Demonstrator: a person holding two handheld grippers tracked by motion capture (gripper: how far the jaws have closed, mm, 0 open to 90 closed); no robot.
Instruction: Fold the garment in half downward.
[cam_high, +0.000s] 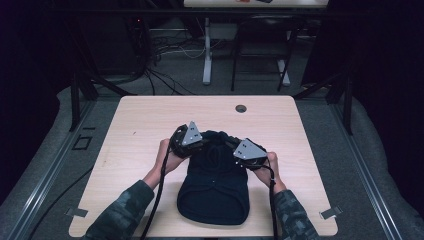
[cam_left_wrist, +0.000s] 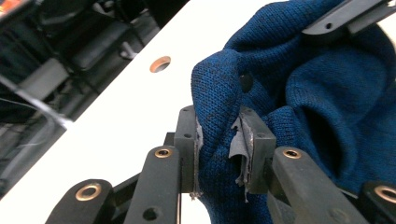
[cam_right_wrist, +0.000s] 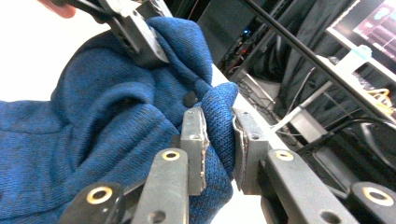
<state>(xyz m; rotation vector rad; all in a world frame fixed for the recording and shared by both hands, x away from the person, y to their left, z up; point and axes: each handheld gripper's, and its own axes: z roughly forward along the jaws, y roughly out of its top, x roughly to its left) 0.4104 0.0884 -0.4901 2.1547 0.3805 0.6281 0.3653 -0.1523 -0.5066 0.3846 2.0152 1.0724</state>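
A dark blue knit hat (cam_high: 214, 187) lies at the desk's (cam_high: 130, 150) 6 o'clock edge. Left gripper (cam_left_wrist: 219, 154) and right gripper (cam_right_wrist: 218, 149) each pinch its far rim (jaws clamped on folded knit), likely to lift or open it.

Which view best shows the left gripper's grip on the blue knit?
Left gripper view: the left gripper has its jaws clamped on a fold of the blue knit garment, seen close up. The high view shows it only from above at the garment's far edge; the right gripper view shows its jaws farther off, pinching the cloth.
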